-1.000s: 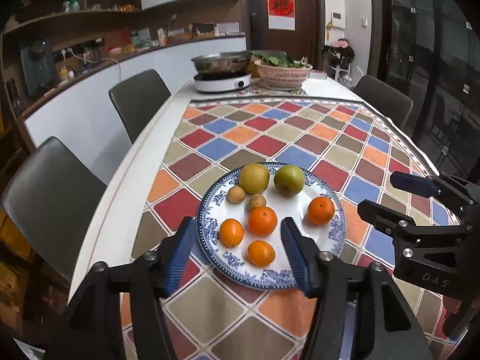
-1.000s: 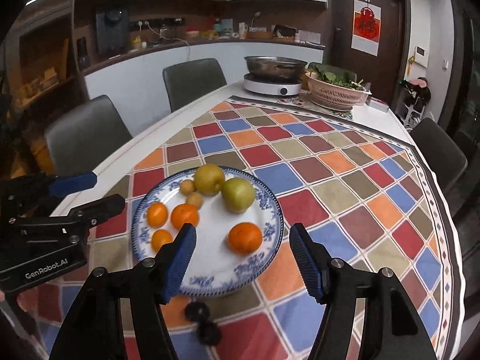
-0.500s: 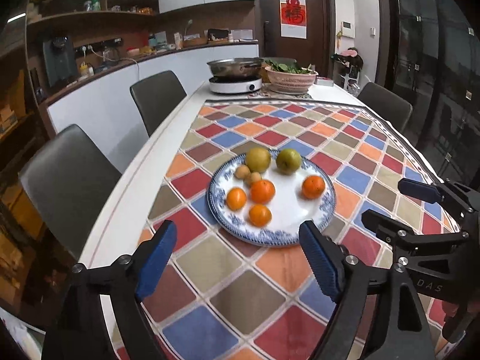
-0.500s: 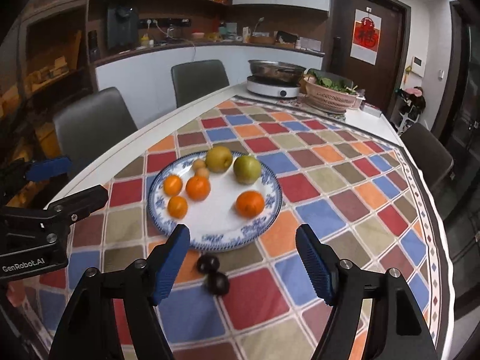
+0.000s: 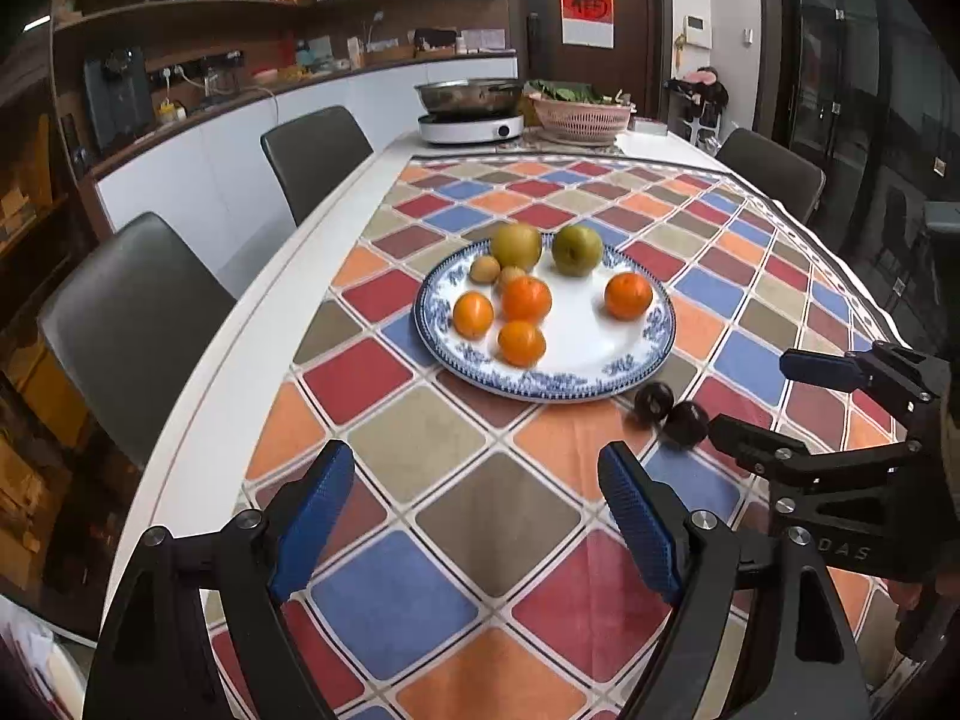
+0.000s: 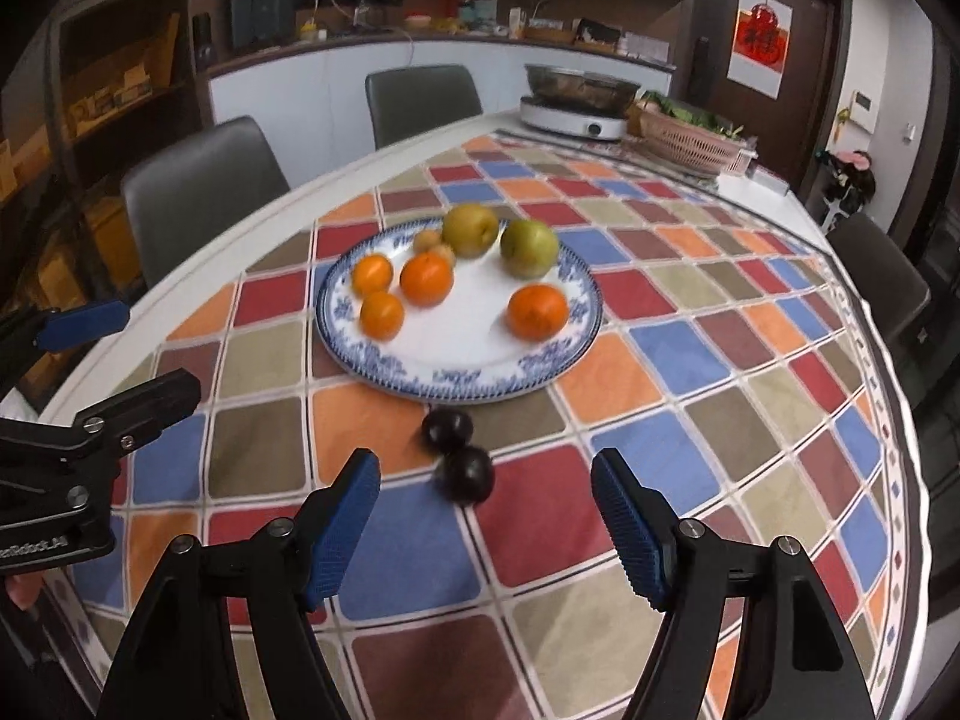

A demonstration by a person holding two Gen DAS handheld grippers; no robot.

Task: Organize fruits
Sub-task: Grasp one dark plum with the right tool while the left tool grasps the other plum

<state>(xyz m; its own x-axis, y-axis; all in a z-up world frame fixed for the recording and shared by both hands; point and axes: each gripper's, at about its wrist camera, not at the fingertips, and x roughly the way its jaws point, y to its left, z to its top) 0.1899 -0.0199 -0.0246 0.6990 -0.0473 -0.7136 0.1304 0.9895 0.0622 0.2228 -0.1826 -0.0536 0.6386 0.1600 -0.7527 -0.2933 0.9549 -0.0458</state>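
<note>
1. Left wrist view — left tongs (image 5: pixel 474 516): jaws spread wide, nothing between them but bare cloth; they hang over the desk (image 5: pixel 252 324) on the near side of the plate (image 5: pixel 543 387).
2. Same view — plate: four oranges (image 5: pixel 525 299), two yellow-green fruits (image 5: pixel 576 249) at its far edge, two small tan fruits (image 5: pixel 483 269) beside them.
3. Same view — two dark plums (image 5: pixel 669 411): off the plate, lying on the cloth just beside its near-right rim, close to the right tongs (image 5: pixel 774 396), which enter from the right.
4. Right wrist view — right tongs (image 6: pixel 483 510): jaws wide apart and holding nothing; they have just been opening. The nearer plum (image 6: pixel 465 475) lies ahead of the gap, not yet between the pads.
5. Same view — farther plum (image 6: pixel 447 429): touching or nearly touching the nearer one, just short of the plate's near rim (image 6: pixel 456 393).
6. Step in hand, as judged: approach to the stray plums, the only fruit off the plate.
7. Next move, as judged: advance the right tongs so the pads straddle the nearer plum alone, close gently, then lift it to the plate's bare middle.
</note>
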